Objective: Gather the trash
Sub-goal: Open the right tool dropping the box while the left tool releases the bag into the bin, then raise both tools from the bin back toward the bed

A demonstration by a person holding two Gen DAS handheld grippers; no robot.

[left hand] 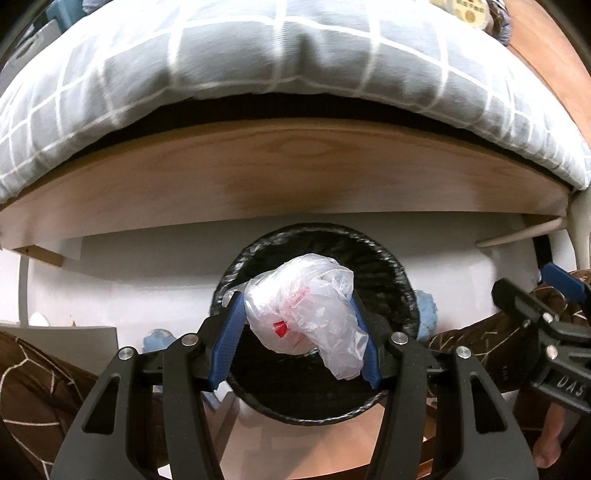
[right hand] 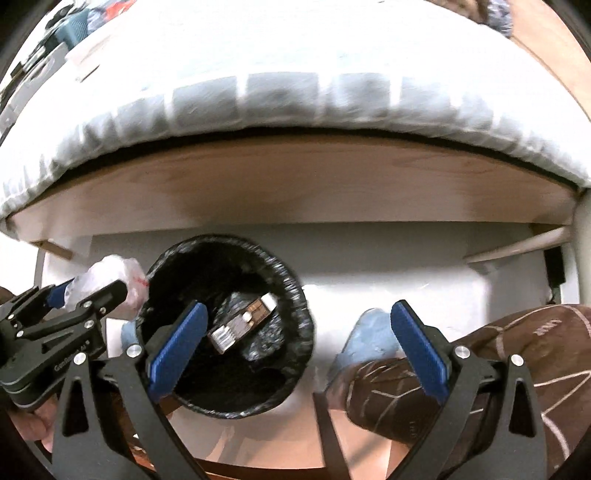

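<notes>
above black bin [left hand: 402,291], crumpled clear bag [left hand: 314,306], red print

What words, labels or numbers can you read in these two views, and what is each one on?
"DAS": on the right gripper body, cut off at the frame edge.
White print on the left gripper body: too blurred to read.
Round yellow label beyond the bedding: too small to read.
Red print on the plastic bag: crumpled, unreadable.
Pale print on the brown trouser leg: blurred, unreadable.

One bin [right hand: 295,295], one crumpled plastic bag [left hand: 306,314], two grippers, and seemingly one carton [right hand: 240,325] inside the bin.
</notes>
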